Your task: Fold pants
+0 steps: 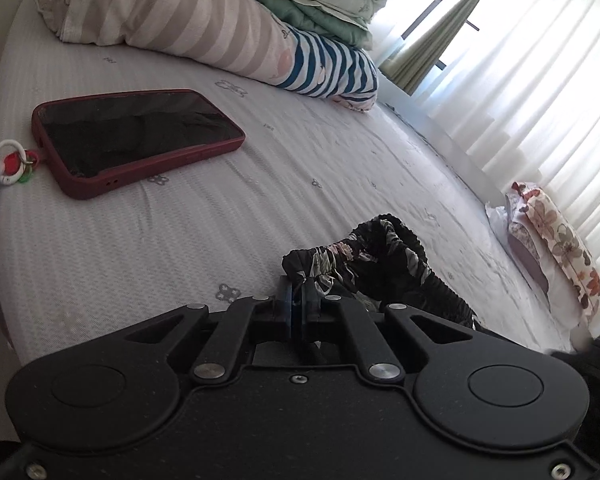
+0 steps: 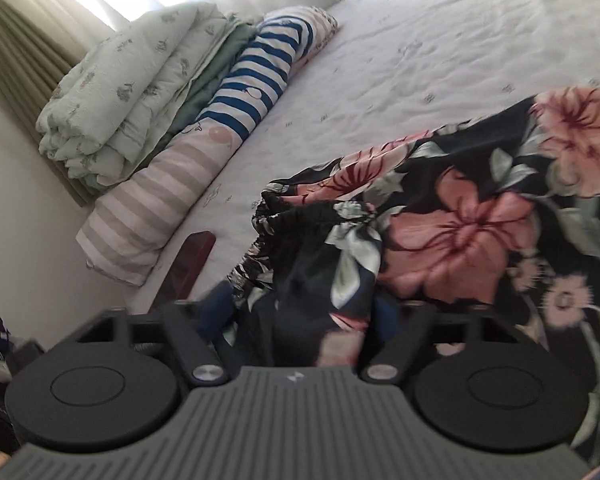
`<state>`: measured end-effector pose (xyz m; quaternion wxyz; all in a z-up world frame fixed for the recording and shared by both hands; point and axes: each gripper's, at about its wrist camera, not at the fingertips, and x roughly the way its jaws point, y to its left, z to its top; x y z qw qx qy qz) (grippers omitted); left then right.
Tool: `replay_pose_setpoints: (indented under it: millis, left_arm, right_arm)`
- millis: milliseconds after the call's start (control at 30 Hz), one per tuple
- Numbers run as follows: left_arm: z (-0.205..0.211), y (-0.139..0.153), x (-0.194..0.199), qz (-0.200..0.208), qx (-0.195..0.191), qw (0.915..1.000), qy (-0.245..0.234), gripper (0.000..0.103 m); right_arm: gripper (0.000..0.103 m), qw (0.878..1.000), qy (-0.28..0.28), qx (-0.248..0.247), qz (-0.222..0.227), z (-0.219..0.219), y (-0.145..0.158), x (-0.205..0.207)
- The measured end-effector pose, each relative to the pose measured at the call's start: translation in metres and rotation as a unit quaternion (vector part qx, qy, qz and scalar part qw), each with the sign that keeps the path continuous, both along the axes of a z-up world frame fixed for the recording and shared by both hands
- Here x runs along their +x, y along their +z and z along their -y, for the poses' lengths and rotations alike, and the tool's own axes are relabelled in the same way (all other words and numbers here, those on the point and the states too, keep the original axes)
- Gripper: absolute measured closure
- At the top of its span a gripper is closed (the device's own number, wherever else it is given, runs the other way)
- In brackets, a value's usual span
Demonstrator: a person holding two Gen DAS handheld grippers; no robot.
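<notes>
Bed (image 1: 260, 168): pale grey patterned sheet, fills most of both views. Sheer white curtains (image 1: 520, 92) w/ green drapes hang along the far side. Folded bedding at the head: mint-green quilt (image 2: 120, 92) stacked behind a long roll, beige-striped (image 1: 172, 12) at one end, blue-striped (image 1: 332, 68) at the other. Floral pillow (image 1: 560, 248) lies at the bed edge nr the curtains.

Pants (image 2: 460, 216): black fabric, large pink flowers & grey leaves, spread on the sheet at lower right of the right wrist view; gathered elastic waistband (image 1: 384, 256) bunched toward the grippers.

Phone (image 1: 140, 140): dark-red case, screen up, flat on the sheet, well apart from the pants; white ring charm (image 1: 10, 160) at its corner.

Left gripper (image 1: 299, 292): closed, blue pads pinching a bit of waistband fabric.

Right gripper (image 2: 300, 316): jaws part-open w/ pants fabric draped between them; picture blurred, cannot tell if the pads press on the cloth.
</notes>
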<state>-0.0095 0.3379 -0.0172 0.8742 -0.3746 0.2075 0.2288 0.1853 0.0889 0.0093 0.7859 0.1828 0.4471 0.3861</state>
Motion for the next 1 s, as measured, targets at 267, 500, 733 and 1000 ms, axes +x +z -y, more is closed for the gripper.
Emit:
replay_pose_setpoints:
  millis: [267, 500, 733, 1000]
  left_arm:
    - [-0.018, -0.011, -0.012, 0.050, -0.060, 0.9965, -0.030, 0.096]
    - [-0.031, -0.008, -0.018, 0.085, -0.088, 0.9906, -0.061, 0.067]
    - [-0.016, 0.013, -0.019, 0.106, -0.032, 0.9881, -0.108, 0.005]
    - [-0.002, 0.014, -0.004, 0.089, -0.019, 0.9828, -0.161, 0.000]
  right_arm:
    - [0.083, 0.998, 0.001, 0.006, 0.068, -0.036, 0.028, -0.009]
    - [0.018, 0.993, 0.085, 0.081, 0.023, -0.045, 0.027, -0.016]
    - [0.017, 0.989, 0.060, 0.131, -0.020, -0.029, 0.026, -0.003]
    - [0.018, 0.982, 0.099, 0.153, -0.042, -0.034, 0.028, -0.004]
